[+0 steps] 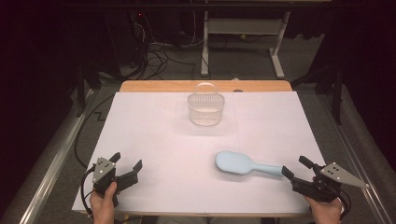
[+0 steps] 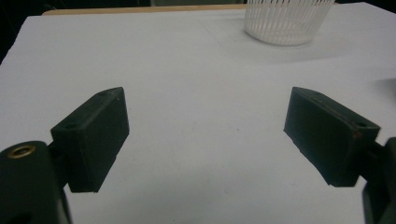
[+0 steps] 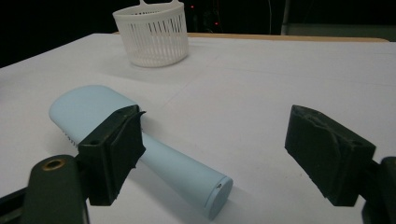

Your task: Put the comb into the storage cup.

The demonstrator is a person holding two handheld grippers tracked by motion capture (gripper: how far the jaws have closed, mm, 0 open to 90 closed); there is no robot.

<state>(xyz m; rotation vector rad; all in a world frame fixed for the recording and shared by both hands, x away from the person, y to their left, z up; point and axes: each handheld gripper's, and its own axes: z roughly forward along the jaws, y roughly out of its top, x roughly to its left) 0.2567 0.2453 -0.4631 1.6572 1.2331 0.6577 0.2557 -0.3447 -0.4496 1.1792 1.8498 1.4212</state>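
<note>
Light blue hairbrush lying flat at lower right of the high view, handle end just before the wide-apart right gripper, not between its fingers. Long axis almost level across the frame, head pointing left. Left gripper at lower left, also apart, holding nothing.

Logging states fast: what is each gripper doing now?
Left gripper: open, holding nothing.
Right gripper: open, holding nothing, beside the hairbrush handle.

The table is covered by a white sheet, with a bare wooden strip at its far edge. A white slotted basket stands near that strip. A light-blue hairbrush lies well nearer than the basket, bristles down, apart from it.
</note>
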